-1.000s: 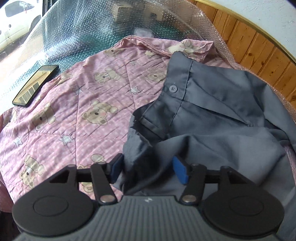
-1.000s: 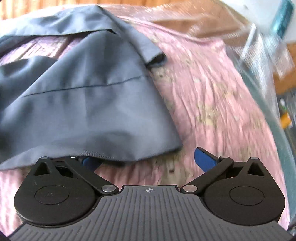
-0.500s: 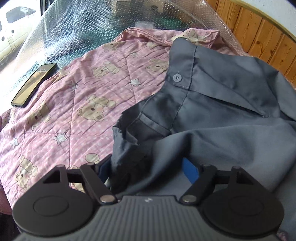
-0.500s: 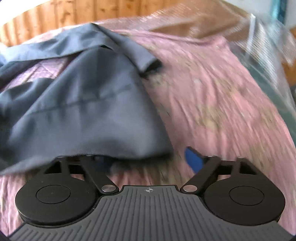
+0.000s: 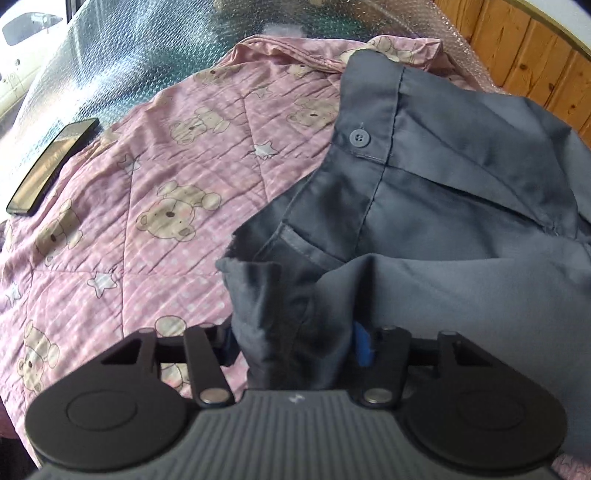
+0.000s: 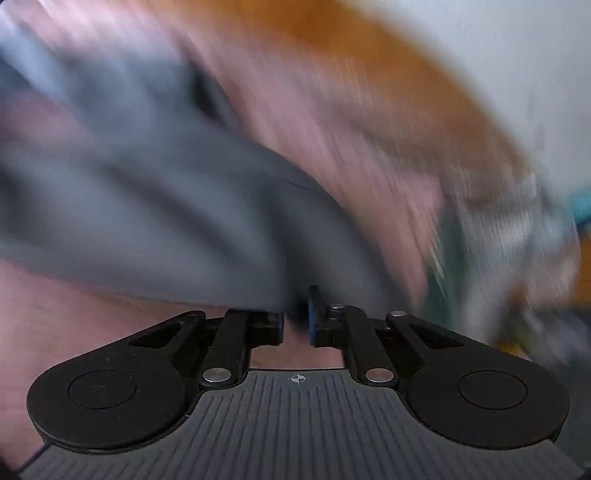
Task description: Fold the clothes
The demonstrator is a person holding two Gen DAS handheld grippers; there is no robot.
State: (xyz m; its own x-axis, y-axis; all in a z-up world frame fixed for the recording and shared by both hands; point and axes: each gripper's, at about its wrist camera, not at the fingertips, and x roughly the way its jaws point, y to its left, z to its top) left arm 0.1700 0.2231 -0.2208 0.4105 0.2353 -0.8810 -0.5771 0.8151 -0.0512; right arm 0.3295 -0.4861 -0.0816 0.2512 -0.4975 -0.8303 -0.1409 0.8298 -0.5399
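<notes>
In the left wrist view, the left gripper (image 5: 295, 341) is seen at the bottom centre of the frame with its jaws drawn in around a bunched fold of the grey garment (image 5: 443, 206); cloth fills the gap between the blue pads, so the fabric is pinched. The surface is covered by a pink quilt (image 5: 155, 192) printed with bears and stars, and beyond it, in the upper part of the frame, bubble wrap (image 5: 147, 51) is spread. A dark phone (image 5: 53, 166) is laid at the left edge of the quilt, wood panelling (image 5: 524, 55) is seen at the upper right, and a white vehicle (image 5: 22, 33) shows at the upper left. The garment is spread from the gripper up and to the right, with a button (image 5: 359, 137) on its band near the upper centre. In the right wrist view, heavily blurred, the right gripper (image 6: 295, 319) is seen at the lower centre with its jaws nearly pressed together on the lower edge of the grey garment (image 6: 147, 206), which appears to be pinched there. The garment is stretched from the jaws up and to the left, over the pink quilt (image 6: 332, 122); an orange-brown band and a pale wall are smeared across the upper right.
</notes>
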